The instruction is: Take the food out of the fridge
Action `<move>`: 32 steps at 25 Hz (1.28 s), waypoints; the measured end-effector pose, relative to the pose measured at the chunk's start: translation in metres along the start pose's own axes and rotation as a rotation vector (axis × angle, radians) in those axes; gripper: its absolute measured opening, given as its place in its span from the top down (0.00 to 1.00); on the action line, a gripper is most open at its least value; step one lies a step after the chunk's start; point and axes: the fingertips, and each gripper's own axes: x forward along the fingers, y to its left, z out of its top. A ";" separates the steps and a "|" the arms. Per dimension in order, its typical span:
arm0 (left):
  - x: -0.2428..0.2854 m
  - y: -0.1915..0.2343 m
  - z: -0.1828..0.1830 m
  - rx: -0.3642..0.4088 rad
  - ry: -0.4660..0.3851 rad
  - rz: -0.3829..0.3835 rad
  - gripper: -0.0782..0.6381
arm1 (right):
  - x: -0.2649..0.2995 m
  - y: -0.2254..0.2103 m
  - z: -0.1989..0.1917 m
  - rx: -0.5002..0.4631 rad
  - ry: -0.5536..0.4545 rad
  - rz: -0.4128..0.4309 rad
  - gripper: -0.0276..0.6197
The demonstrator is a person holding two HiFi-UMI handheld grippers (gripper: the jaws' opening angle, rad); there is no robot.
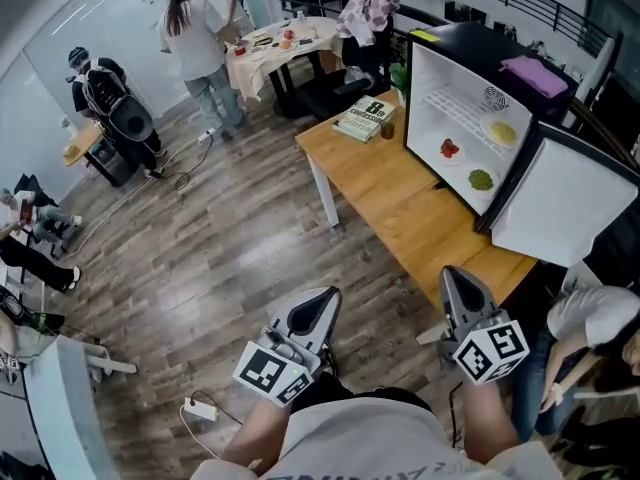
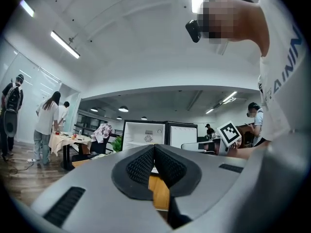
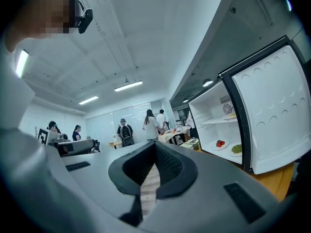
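A small white fridge (image 1: 437, 76) stands open on a wooden table (image 1: 400, 208), its door (image 1: 570, 203) swung out to the right. Inside lie a plate of red food (image 1: 450, 148), a plate of green food (image 1: 482, 179) and, on the shelf above, yellow food (image 1: 501, 133). The red food (image 3: 220, 143) and green food (image 3: 236, 149) also show in the right gripper view. My left gripper (image 1: 327, 297) and right gripper (image 1: 449, 274) hang low near my body, well short of the fridge. Both are shut with nothing between the jaws.
A book (image 1: 365, 118) lies on the table's far end beside the fridge. A person (image 1: 590, 323) sits at the right, by the table's near corner. Other people (image 1: 195, 38) stand round a far table. A power strip (image 1: 200, 408) lies on the wooden floor.
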 end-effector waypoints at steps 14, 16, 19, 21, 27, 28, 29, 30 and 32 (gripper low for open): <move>0.099 0.127 0.007 0.016 -0.015 -0.222 0.88 | 0.119 -0.029 0.024 -0.043 -0.045 -0.199 0.93; 0.108 0.153 0.013 0.020 -0.013 -0.246 0.88 | 0.143 -0.026 0.028 -0.042 -0.054 -0.224 0.93; 0.120 0.190 0.017 0.016 -0.010 -0.283 0.88 | 0.176 -0.023 0.030 -0.043 -0.057 -0.264 0.93; 0.127 0.209 0.019 0.016 -0.003 -0.313 0.88 | 0.192 -0.022 0.031 -0.041 -0.061 -0.299 0.93; 0.143 0.256 0.018 0.005 0.014 -0.385 0.88 | 0.224 -0.015 0.034 -0.049 -0.072 -0.391 0.93; 0.146 0.261 0.015 -0.004 0.014 -0.397 0.88 | 0.226 -0.015 0.030 -0.052 -0.065 -0.406 0.93; 0.150 0.264 0.012 -0.012 0.015 -0.410 0.88 | 0.226 -0.017 0.027 -0.052 -0.060 -0.423 0.93; 0.155 0.266 0.008 -0.017 0.016 -0.422 0.88 | 0.226 -0.021 0.024 -0.049 -0.057 -0.440 0.93; 0.167 0.266 0.003 -0.025 0.021 -0.449 0.88 | 0.224 -0.030 0.023 -0.039 -0.061 -0.477 0.93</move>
